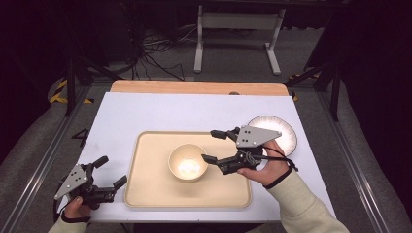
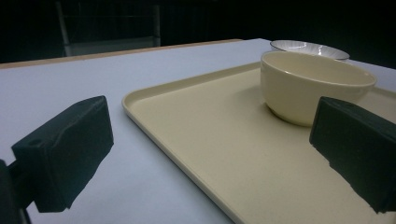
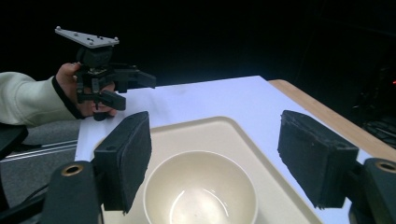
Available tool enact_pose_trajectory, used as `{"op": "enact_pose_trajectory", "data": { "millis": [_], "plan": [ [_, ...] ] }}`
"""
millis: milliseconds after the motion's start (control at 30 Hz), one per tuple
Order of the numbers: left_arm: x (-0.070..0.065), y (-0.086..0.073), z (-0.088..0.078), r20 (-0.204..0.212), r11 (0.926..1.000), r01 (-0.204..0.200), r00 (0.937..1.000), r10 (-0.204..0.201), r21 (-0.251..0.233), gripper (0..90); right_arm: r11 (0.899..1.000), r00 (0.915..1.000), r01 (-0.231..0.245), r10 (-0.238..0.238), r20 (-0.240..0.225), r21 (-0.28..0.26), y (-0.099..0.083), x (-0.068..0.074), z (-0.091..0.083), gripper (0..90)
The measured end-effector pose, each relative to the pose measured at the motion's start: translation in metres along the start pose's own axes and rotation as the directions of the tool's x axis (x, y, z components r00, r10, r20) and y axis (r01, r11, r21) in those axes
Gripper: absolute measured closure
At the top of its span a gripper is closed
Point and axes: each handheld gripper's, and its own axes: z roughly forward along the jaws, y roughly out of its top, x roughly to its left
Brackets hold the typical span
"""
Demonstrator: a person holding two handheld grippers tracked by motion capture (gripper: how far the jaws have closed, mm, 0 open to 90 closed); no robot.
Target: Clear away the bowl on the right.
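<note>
Bowl [image 1: 187, 162] sits on the tray [image 1: 145, 191], frame centre. Right gripper [image 1: 212, 145] beside it, jaws apart, nothing held. Left gripper [image 1: 111, 171] apart, lower left. Plate [image 1: 286, 130] likely remains.

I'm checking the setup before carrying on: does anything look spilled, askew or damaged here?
Nothing stands out. The cream bowl sits upright and empty on the tray, which lies square on the table; the striped plate rests flat beside it.
</note>
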Motion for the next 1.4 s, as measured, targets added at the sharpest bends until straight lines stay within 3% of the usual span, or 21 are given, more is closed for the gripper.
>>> {"op": "enact_pose_trajectory", "data": {
  "millis": [133, 567, 800, 1067, 1400],
  "plan": [
    [0.000, 0.000, 0.000, 0.000, 1.0000, 0.000, 1.0000, 0.000, 0.000, 0.2, 1.000, 0.9991, 0.019, -0.019, 0.037, -0.006, -0.004, -0.003, -0.011, 24.8],
    [0.000, 0.000, 0.000, 0.000, 1.0000, 0.000, 1.0000, 0.000, 0.001, 0.2, 0.998, 0.9903, 0.003, 0.007, 0.139, -0.066, -0.018, -0.013, -0.048, 23.6],
    [0.000, 0.000, 0.000, 0.000, 1.0000, 0.000, 1.0000, 0.000, 0.001, 0.2, 0.995, 0.9791, -0.018, 0.037, 0.200, -0.095, -0.033, -0.017, -0.067, 23.4],
    [0.000, 0.000, 0.000, -0.001, 1.0000, 0.003, 1.0000, -0.003, 0.002, 0.2, 0.991, 0.9687, -0.029, 0.060, 0.241, -0.132, -0.050, -0.020, -0.077, 22.5],
    [0.000, 0.000, 0.000, -0.002, 1.0000, 0.003, 1.0000, -0.003, 0.001, 0.2, 0.976, 0.9475, -0.074, 0.133, 0.291, -0.207, -0.078, -0.025, -0.087, 22.5]
  ]
}}
